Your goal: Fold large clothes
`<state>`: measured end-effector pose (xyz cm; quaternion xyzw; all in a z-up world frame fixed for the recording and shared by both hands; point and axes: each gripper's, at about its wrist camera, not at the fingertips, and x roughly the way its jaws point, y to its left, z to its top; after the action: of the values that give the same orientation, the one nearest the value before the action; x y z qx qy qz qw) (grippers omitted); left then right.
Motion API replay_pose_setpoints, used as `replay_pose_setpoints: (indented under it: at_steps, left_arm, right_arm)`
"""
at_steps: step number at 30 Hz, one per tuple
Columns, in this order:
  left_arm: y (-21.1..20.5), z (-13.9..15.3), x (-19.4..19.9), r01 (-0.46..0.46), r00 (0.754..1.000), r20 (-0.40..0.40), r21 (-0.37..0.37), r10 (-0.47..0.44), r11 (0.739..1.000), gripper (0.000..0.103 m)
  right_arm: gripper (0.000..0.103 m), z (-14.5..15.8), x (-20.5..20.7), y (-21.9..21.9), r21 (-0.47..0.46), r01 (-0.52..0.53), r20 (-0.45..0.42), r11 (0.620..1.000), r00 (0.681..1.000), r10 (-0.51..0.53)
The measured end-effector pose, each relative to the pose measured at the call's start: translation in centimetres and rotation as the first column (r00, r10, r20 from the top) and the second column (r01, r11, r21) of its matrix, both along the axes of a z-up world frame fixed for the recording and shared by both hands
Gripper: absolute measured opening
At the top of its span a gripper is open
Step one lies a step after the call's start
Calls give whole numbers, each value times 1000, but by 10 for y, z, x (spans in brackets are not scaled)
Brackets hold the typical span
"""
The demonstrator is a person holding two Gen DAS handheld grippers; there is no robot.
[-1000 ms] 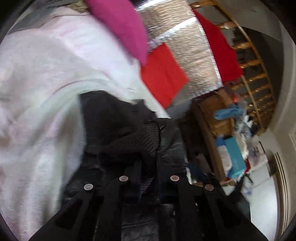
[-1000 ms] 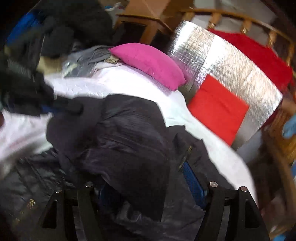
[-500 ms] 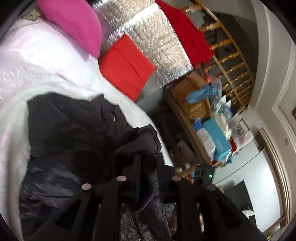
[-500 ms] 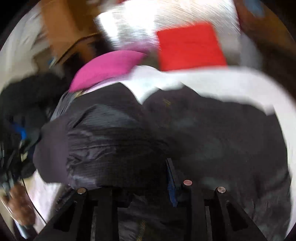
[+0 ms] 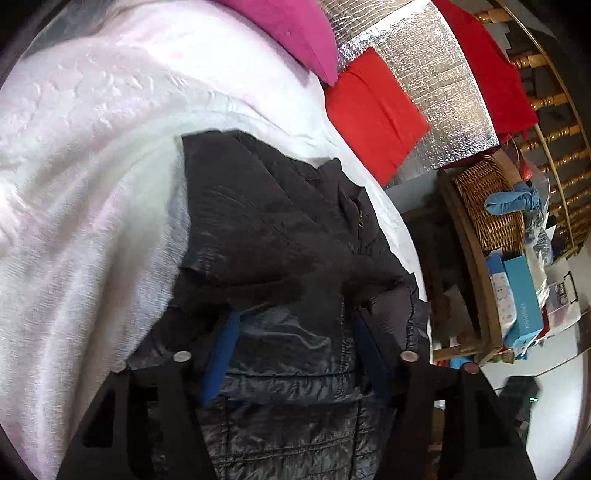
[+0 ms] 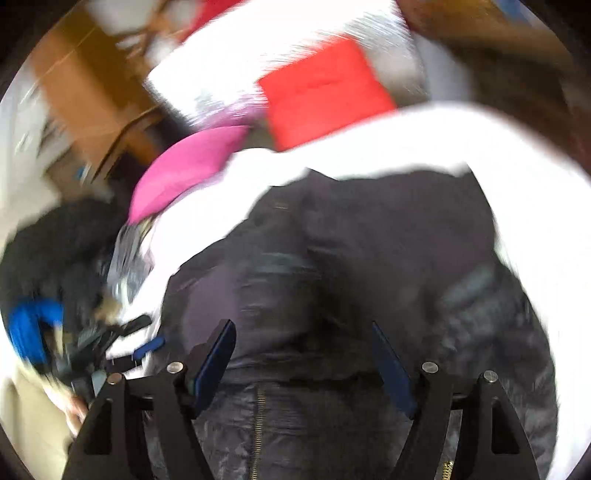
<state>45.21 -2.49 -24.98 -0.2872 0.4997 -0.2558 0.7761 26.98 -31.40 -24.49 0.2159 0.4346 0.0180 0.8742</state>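
A black quilted jacket [image 5: 280, 236] lies bunched on a white bed cover [image 5: 81, 184]; it also shows in the right wrist view [image 6: 369, 251], blurred by motion. My left gripper [image 5: 295, 325] is open, its blue-padded fingers spread wide just over the jacket, holding nothing. My right gripper [image 6: 303, 339] is open too, fingers wide apart over the jacket near its zipper [image 6: 260, 410]. The other gripper shows blurred at the left of the right wrist view [image 6: 122, 343].
A pink pillow [image 5: 295, 29], a red cushion [image 5: 373, 110] and a silver foil panel [image 5: 436, 92] stand at the bed's far end. A wicker basket [image 5: 487, 199] and blue boxes [image 5: 517, 299] crowd the shelf to the right of the bed.
Both grippers were shut on jacket fabric and have opened, letting it go. The jacket now lies lower and flatter on the bed. The right wrist view is still moving.
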Motion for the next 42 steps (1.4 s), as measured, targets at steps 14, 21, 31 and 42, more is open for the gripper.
replay_pose_setpoints:
  at_steps: [14, 21, 31, 42]
  left_arm:
    - [9, -5, -6, 5, 999, 47, 162, -13, 987, 41]
    - [5, 6, -12, -12, 994, 107, 206, -11, 979, 40]
    - [-4, 11, -7, -60, 990, 136, 261, 24, 963, 60]
    - [-5, -8, 5, -64, 996, 79, 277, 44, 959, 62]
  right_arm:
    - [30, -48, 65, 94, -351, -121, -171, 929, 983, 63]
    - [16, 3, 37, -30, -263, 133, -58, 956, 986, -153]
    - [84, -42, -30, -199, 197, 485, -88, 852, 875, -477]
    - [53, -92, 18, -182, 54, 368, -212, 928, 913, -349]
